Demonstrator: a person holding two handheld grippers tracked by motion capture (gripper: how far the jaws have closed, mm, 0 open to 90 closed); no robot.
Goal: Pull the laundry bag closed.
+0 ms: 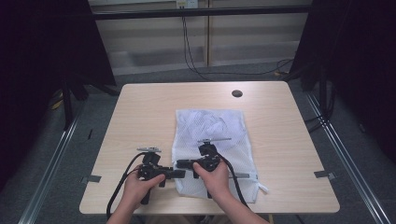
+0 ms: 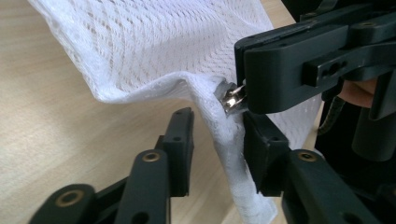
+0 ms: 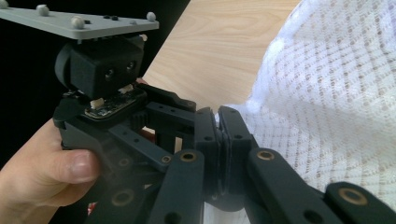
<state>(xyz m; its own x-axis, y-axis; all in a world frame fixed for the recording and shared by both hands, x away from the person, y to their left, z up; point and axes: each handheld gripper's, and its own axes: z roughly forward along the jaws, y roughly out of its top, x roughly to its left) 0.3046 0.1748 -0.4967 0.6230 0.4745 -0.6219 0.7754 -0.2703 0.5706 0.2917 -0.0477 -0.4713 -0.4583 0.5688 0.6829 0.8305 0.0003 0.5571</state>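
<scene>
a: lying flat on the table point(image 1: 140, 112), right of centre, near the front edge — the mesh bag point(image 1: 210, 126). reaching past mid-table with its far end.

b: and being lifted at the near left corner. rising off the wood there in a soft fold, seen from the left tool's camera.

a: pinching the zip pull point(image 2: 232, 99) at that corner — the right tool point(image 1: 183, 164). clamped fully together on it, jaws meeting with no gap in the right tool's own view.

b: sticking out as a small silver tab from between those black jaws.

a: straddling the bag's hem point(image 2: 229, 154) just below the pull — the left tool point(image 1: 179, 173). standing narrow rather than wide, one jaw against the cloth, the other a little apart from it. not yet pressing from both sides.

b: pointing toward each other, tips nearly meeting over the bag's corner. gripping each handle, a hand point(image 1: 140, 184) on the left and a hand point(image 1: 212, 177) on the right, cables trailing back toward the table's front edge.
</scene>
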